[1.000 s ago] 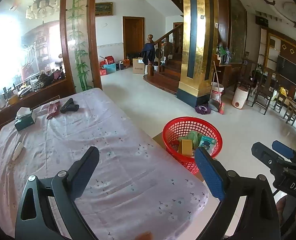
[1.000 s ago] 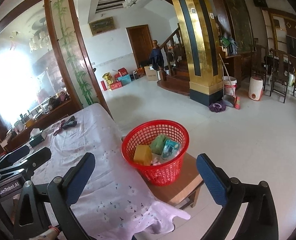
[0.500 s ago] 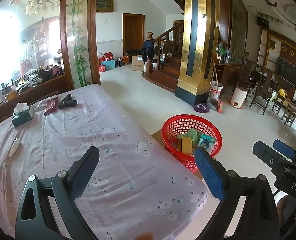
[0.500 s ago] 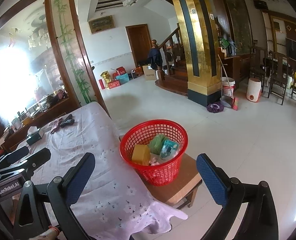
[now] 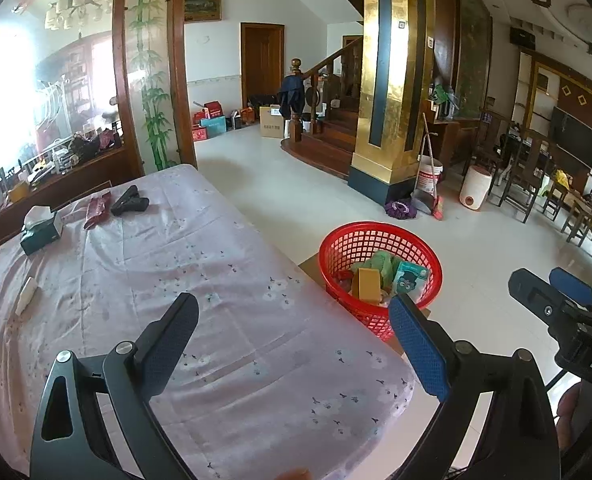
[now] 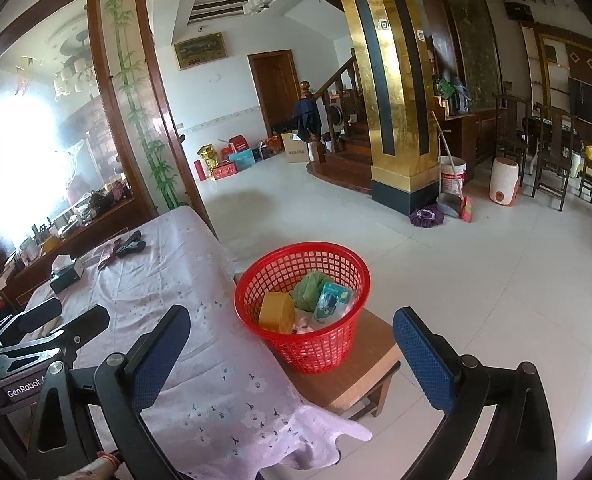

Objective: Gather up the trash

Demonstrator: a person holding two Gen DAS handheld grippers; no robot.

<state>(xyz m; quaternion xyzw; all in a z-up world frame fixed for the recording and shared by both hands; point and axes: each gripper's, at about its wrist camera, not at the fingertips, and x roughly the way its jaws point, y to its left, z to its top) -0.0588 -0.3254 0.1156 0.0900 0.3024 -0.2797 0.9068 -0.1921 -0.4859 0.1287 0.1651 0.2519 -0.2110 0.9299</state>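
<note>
Trash in red plastic mesh basket [image 6: 301, 304], centre frame, on wooden stool [image 6: 359, 376] beside lilac-cloth surface [image 5: 176, 280] | left gripper [image 5: 292, 344], right gripper [image 6: 292, 356]: jaws released, empty | since a second ago: view lifted slightly, nothing grasped | collection looks nearly finished

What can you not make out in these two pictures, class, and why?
- Bottom of the red basket: hidden under the trash, both views.
- Print on the teal packet: too small.
- Room behind the glass, left edge: washed out by glare.
- Small white thing on the tablecloth: too small to name.
</note>
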